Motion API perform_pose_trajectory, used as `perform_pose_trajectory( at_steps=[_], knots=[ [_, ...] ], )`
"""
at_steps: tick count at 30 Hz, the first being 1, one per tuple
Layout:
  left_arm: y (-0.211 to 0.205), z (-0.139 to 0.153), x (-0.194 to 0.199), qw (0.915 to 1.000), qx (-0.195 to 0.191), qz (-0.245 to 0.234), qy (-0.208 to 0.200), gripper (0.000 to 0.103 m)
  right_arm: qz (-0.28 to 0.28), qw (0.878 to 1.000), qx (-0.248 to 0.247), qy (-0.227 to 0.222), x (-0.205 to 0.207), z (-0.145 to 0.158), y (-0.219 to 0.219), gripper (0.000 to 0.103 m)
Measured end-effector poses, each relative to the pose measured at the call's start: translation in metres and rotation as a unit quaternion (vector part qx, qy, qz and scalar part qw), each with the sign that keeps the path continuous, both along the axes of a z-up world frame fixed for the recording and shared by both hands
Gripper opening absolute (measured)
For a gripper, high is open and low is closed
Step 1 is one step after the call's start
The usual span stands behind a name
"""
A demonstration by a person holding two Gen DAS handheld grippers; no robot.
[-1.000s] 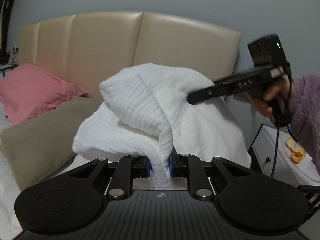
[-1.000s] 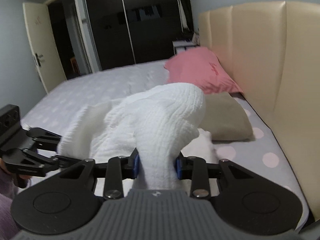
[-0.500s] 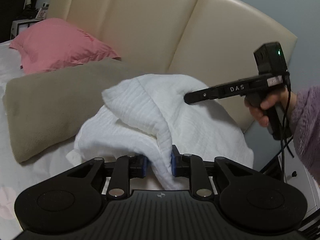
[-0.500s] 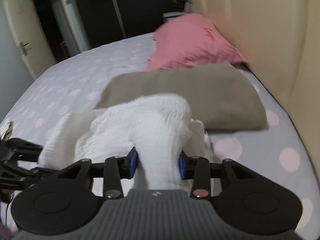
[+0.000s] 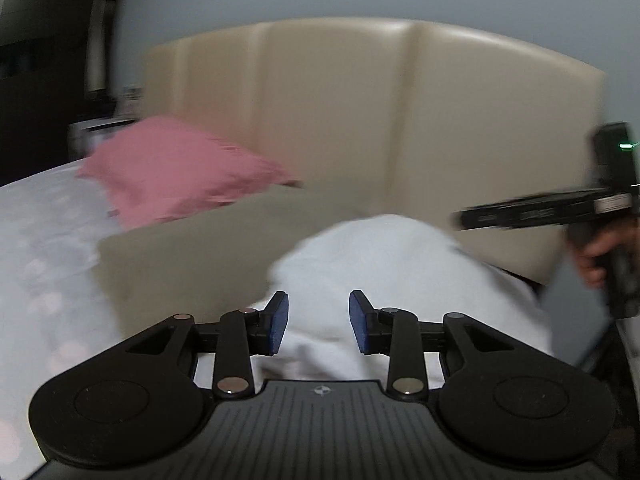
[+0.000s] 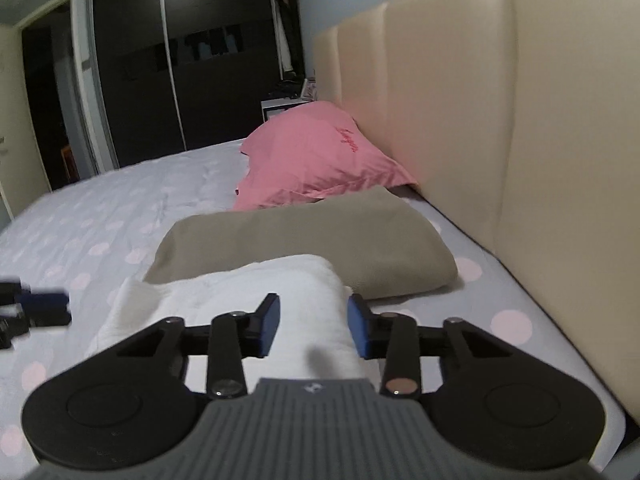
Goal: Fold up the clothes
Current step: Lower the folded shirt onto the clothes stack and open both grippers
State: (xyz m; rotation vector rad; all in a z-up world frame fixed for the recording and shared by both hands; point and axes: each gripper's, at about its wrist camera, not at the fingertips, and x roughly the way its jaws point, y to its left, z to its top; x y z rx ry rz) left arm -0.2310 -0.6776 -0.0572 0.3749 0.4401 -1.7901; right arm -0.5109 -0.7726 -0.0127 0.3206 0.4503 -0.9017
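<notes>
Lowered onto bed (image 6: pixel 100 216), white garment (image 6: pixel 248 292); left gripper (image 5: pixel 318 322) opening.

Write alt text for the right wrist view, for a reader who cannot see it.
A folded white garment lies on a polka-dot bedsheet, with the right gripper straddling its near end, jaws closing but blue pads apparently not pressing it. Behind it lie a tan pillow and a pink pillow against a cream padded headboard; the left gripper's tip shows at left.
</notes>
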Motion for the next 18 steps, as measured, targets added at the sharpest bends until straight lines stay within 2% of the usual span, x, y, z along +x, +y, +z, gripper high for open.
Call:
perform_pose_trajectory(
  at_steps=[3,5,9,13,16,18],
  knots=[
    [-0.018,-0.011,-0.02,0.9993,0.002,-0.033,-0.014,0.03,-0.019,1.0,0.004,0.002,0.006,-0.021,-0.003,0.035],
    [-0.032,-0.024,-0.028,0.9986,0.019,-0.046,-0.017,0.03,-0.035,0.999,0.01,0.002,0.009,-0.036,-0.007,0.034],
    [-0.061,-0.053,-0.022,0.9958,0.082,-0.041,-0.008,0.029,-0.051,0.998,0.031,0.005,0.004,-0.067,-0.021,0.034],
    [-0.076,-0.068,-0.016,0.994,0.105,-0.033,-0.005,0.028,-0.053,0.998,0.045,-0.011,0.001,-0.083,-0.032,0.033],
    [-0.068,-0.068,-0.014,0.9937,0.108,-0.031,-0.006,0.028,-0.053,0.997,0.047,-0.009,0.003,-0.085,-0.035,0.033],
    [-0.05,-0.06,-0.017,0.994,0.104,-0.023,-0.026,0.028,-0.053,0.997,0.048,-0.006,0.004,-0.083,-0.035,0.033]
  ],
)
